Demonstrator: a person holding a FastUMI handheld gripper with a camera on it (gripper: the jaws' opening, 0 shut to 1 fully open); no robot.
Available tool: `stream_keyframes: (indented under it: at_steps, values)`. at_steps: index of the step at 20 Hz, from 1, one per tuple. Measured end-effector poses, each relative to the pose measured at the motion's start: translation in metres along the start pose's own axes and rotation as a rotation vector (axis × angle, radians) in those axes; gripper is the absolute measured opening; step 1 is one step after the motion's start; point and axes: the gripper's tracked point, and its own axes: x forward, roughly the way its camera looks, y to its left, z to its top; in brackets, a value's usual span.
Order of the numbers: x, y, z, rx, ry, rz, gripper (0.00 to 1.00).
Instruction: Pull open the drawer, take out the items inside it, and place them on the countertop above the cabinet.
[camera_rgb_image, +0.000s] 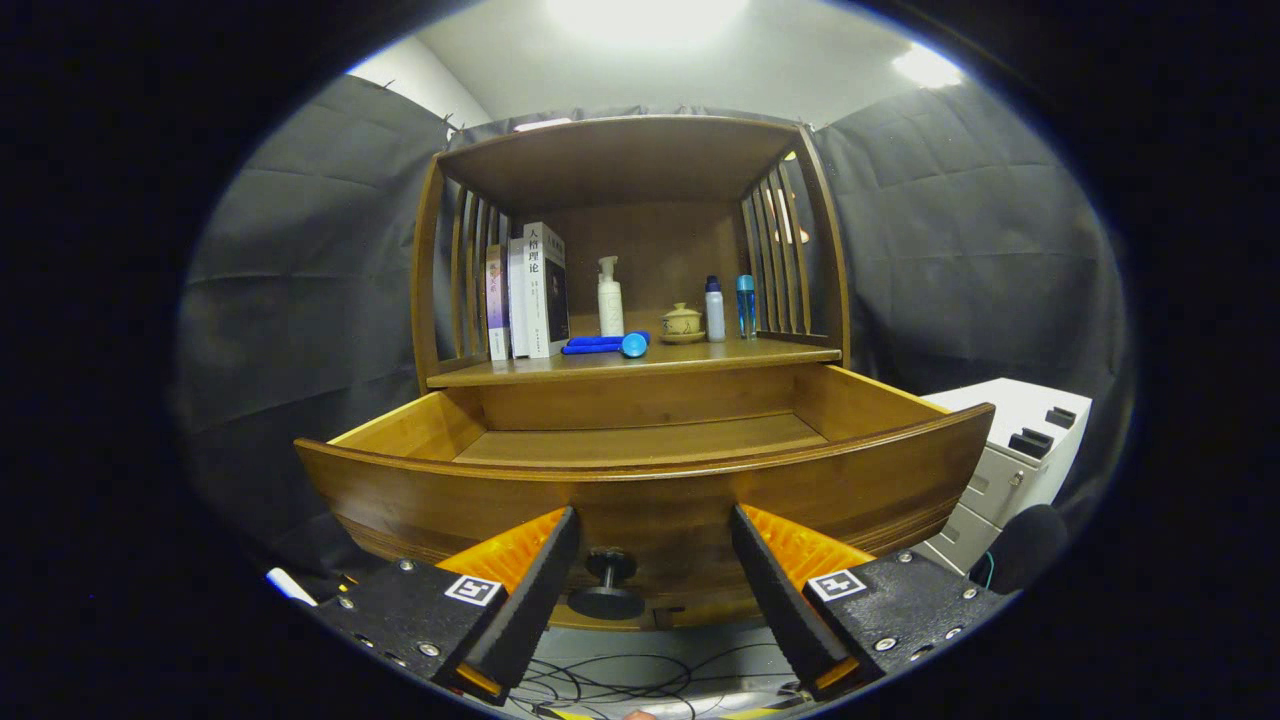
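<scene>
drawer (640, 470) front hides the near part of its floor (contents there cannot be told) | book (545, 290) spine lettering too small | cabinet base cut off

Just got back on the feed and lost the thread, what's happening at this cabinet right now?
The hand-held tool hangs open in front of the pulled-out wooden drawer, with the dark round drawer knob sitting between its fingers, untouched by either. The part of the drawer floor that shows is bare; its front hides the rest. On the wooden countertop above lie a blue handled object, some upright books, a white pump bottle, a small lidded pot and two small bottles.
</scene>
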Motion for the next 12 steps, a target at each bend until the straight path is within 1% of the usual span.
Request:
stream_keyframes:
  at_steps: [5,10,12]
  values:
    - [0.018,-0.003,0.002,0.03,0.004,0.03,0.94]
    - [0.037,0.003,0.006,0.041,0.007,0.018,0.93]
    - [0.049,0.005,0.01,0.024,0.008,0.014,0.93]
